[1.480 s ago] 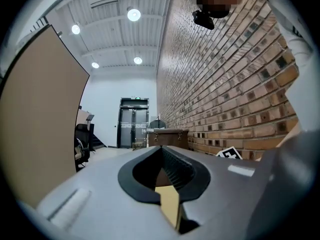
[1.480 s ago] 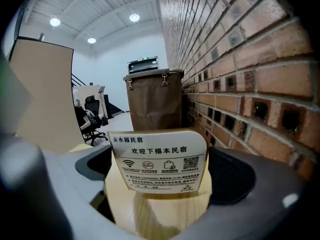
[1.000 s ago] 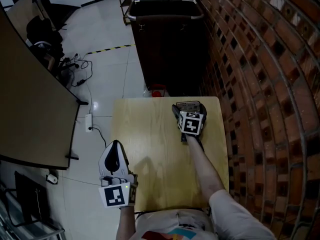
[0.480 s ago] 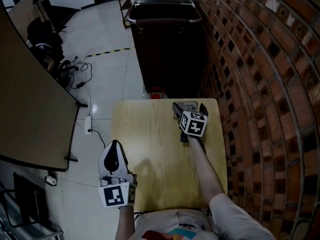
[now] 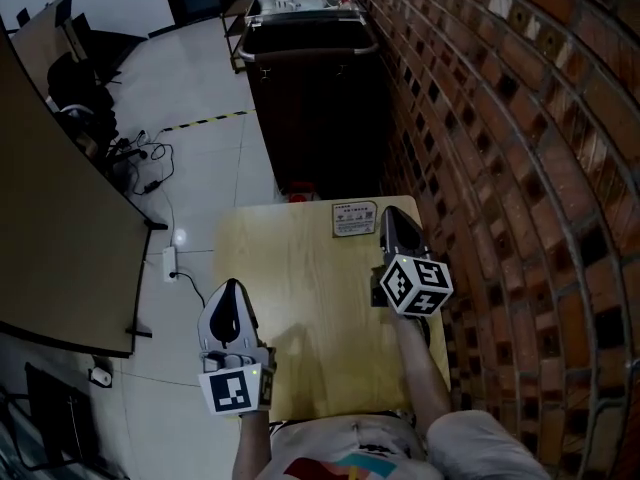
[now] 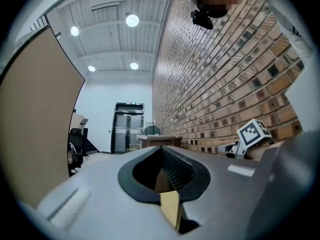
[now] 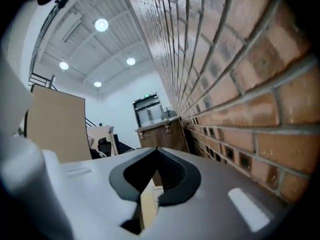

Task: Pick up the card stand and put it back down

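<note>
Card stand (image 5: 355,218) sits on the bench (image 5: 290,298) at the far edge, right half, free of both tools. Its printed face shows from above; I can't tell whether it stands upright or leans back. Its long axis runs 9-to-3 along the far edge. My right tool (image 5: 387,214) hovers over the bench's right edge close to the brick wall (image 5: 480,168), pointing to 12. Its jaws are closed tip to tip with nothing between them. The right gripper view confirms this: the jaws meet at the tip (image 7: 156,151), and only bench and a strip of the stand's print (image 7: 156,194) show low in the slit. Key relation: the stand is just beside the right tool's tip, at about 9 to 10 o'clock from it, near but not touching and not in line with the jaws. My left tool (image 5: 230,286) is at the near-left corner of the bench, also clenched on nothing (image 6: 162,149). It is well apart from the stand, which lies at about 1 o'clock from it, so the right tool is clearly the nearer one. My read: any pick needs the right tool to open and shift toward 9 to 10 o'clock. The jaws should close across the stand's short dimension, not along its long axis. The wall at 3 o'clock leaves little room on that side.
</note>
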Demonstrator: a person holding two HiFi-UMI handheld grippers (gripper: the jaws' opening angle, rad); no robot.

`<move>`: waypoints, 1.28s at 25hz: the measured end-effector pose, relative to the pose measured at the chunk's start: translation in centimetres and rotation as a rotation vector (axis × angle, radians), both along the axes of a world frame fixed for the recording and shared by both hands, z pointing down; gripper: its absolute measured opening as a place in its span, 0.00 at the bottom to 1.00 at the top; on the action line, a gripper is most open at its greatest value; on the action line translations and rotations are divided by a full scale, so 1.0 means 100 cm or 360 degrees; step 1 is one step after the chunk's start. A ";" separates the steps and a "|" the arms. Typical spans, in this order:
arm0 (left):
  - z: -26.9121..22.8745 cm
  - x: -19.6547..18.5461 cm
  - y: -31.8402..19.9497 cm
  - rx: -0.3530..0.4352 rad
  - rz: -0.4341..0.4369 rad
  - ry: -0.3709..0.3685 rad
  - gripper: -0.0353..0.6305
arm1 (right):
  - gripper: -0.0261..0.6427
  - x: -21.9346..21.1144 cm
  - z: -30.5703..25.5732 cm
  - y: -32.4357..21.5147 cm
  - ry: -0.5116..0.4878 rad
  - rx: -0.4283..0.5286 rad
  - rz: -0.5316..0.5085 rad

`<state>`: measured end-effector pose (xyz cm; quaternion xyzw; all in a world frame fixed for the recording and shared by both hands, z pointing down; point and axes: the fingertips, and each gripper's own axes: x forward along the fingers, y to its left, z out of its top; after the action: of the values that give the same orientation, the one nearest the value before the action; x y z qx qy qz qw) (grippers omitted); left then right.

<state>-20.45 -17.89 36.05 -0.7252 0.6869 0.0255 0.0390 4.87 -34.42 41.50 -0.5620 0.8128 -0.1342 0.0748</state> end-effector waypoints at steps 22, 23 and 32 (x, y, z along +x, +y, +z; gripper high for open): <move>-0.019 0.042 0.028 0.0107 0.0139 -0.0024 0.05 | 0.05 -0.017 -0.052 0.158 0.0203 0.0263 -0.0176; -0.019 0.043 0.028 0.0106 0.0145 -0.0024 0.05 | 0.05 -0.016 -0.052 0.159 0.0202 0.0261 -0.0170; -0.016 0.048 0.029 0.0088 0.0167 -0.0021 0.05 | 0.05 -0.001 -0.045 0.156 0.0186 0.0215 -0.0110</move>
<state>-15.63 -14.95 34.40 -0.7590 0.6468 0.0418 0.0622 4.82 -18.80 36.98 -0.5342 0.8418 -0.0486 0.0605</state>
